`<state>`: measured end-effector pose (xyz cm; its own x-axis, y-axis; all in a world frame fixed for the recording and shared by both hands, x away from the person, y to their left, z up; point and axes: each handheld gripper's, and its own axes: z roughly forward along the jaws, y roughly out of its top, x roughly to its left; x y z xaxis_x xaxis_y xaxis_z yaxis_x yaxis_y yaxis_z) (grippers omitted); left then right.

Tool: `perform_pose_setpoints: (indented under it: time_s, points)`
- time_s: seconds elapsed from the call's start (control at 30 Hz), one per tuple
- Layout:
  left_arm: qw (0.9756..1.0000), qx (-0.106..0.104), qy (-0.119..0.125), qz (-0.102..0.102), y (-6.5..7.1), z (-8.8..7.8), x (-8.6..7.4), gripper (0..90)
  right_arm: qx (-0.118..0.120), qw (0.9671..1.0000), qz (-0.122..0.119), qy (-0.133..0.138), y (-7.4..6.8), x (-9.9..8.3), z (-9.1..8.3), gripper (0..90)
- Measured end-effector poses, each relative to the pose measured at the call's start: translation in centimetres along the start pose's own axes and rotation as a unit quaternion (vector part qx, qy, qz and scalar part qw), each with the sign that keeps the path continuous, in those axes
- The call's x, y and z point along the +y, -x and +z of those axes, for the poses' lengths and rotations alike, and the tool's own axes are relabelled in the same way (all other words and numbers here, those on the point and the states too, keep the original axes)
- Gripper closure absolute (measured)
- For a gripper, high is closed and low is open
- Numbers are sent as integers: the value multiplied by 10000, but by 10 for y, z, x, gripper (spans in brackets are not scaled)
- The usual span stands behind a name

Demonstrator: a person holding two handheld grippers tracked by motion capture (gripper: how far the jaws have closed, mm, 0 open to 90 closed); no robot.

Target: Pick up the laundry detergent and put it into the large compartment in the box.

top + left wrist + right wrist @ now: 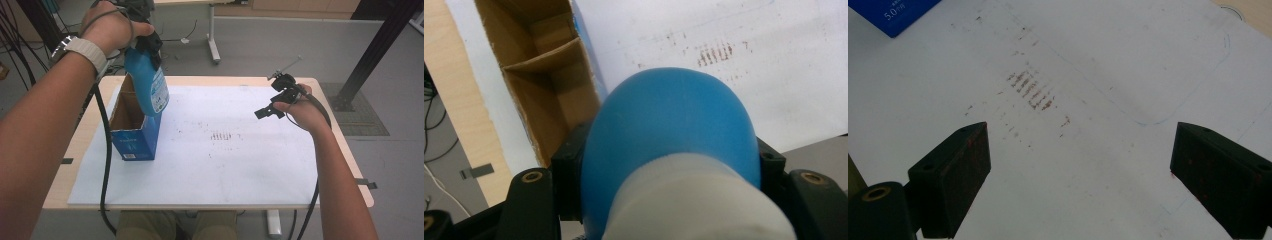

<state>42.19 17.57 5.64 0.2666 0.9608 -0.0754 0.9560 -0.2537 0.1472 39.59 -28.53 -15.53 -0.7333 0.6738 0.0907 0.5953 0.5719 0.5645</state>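
So on the left, the left gripper [145, 42] has its fingers [569, 165] clamped on a blue spray bottle [147, 85], gripping it up near the neck. The bottle hangs upright in the air, its bottom right over the near end of an open box [132, 137], about level with the box's rim; can't tell if it touches the rim. In the left gripper view you look straight down the bottle's rounded blue shoulder [674, 130], with a pale band below it, and a black finger pressed against each side.

The box is blue outside, plain brown cardboard inside, with a divider splitting it into compartments. It stands on the left part of a white sheet [225, 170] that covers most of the desk [345, 150].

Middle of the sheet there's a patch of small dark smudges [220, 136].

Over on the right, the right gripper [275, 105] hovers above the sheet, well apart from the box and bottle. Its fingers [953, 175] are spread wide with nothing in between, just the white sheet and those smudges under them.
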Motion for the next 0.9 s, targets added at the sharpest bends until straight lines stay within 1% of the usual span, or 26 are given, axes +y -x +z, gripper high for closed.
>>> perform_pose_setpoints:
  time_s: [0.1,0.27,0.43,0.5,0.6,0.8,0.9]
  points:
    - [9999,6,-25,-103,-6,-1,0,376,6,10000,-18,-11,0,1,1,90]
    - [9997,60,23,-231,-12,-2,-2,376,1,10000,-21,-16,2,0,1,91]
    - [9993,14,32,-379,-21,-3,-4,376,11,10000,-23,-40,3,2,3,91]
    - [9991,41,2,-411,-23,-4,-4,376,14,10000,-14,-50,3,2,4,91]
    - [9990,85,27,-445,-26,-4,-5,376,25,10000,-29,-64,2,4,6,91]
    - [9984,51,20,-571,-35,-5,-7,375,53,10000,-46,-71,2,5,8,91]
    - [9981,48,54,-619,-40,-5,-9,375,46,10000,-37,-73,2,5,8,90]
